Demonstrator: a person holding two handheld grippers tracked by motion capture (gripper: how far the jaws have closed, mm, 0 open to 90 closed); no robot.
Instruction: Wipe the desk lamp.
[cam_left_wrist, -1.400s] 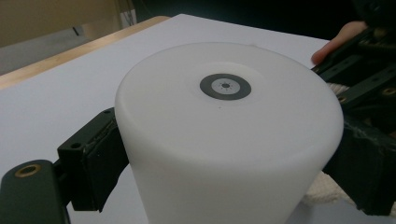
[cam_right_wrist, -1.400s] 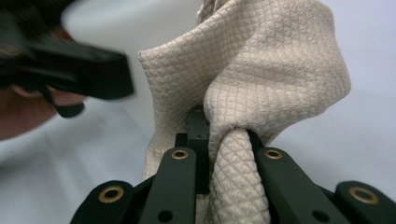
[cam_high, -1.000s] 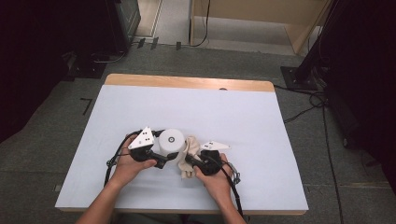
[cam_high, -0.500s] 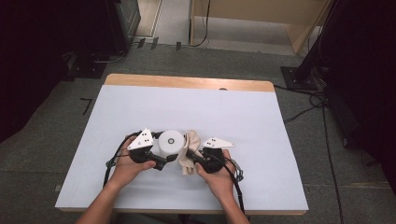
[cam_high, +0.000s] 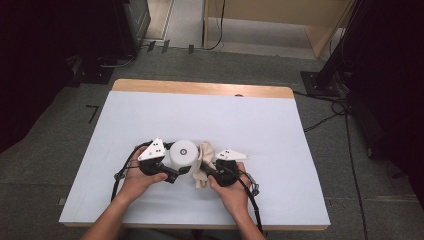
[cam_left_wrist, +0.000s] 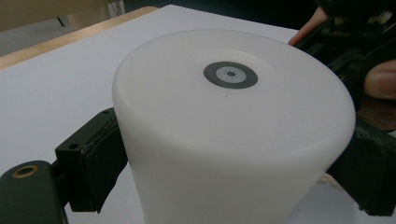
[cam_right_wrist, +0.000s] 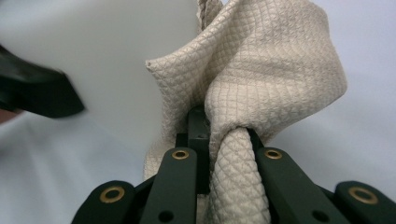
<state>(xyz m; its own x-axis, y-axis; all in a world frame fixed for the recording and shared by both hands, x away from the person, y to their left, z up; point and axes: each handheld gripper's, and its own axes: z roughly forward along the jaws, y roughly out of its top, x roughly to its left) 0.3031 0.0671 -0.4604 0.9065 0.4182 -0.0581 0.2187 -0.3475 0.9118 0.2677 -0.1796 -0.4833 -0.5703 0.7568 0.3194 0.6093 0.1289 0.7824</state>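
Hardly anything had moved since the earlier pictures; the right gripper (cam_high: 210, 169) had only shifted a touch nearer the cup, and the cup had stayed put; the smooth white upside-down plastic cup (cam_high: 183, 155) stood near the front edge of the pale blue table (cam_high: 250, 125), between the two hands; the left gripper (cam_high: 176, 172) had its black jaws squeezed on the cup's two sides, one at each side of it in the left gripper view; the right gripper had its jaws pinched tight on a bunched cream quilted cloth (cam_high: 203, 165); the cloth sat just to the right of the cup and touched its side, so the right hand (cam_high: 231, 186) was the nearer one for rubbing; the cup's long way ran straight up and down, with its flat bottom and small grey ring (cam_left_wrist: 230, 74) facing up; the cloth hung longways from the jaws, folded up against the cup's wall; the next rub would likely go along that right side.
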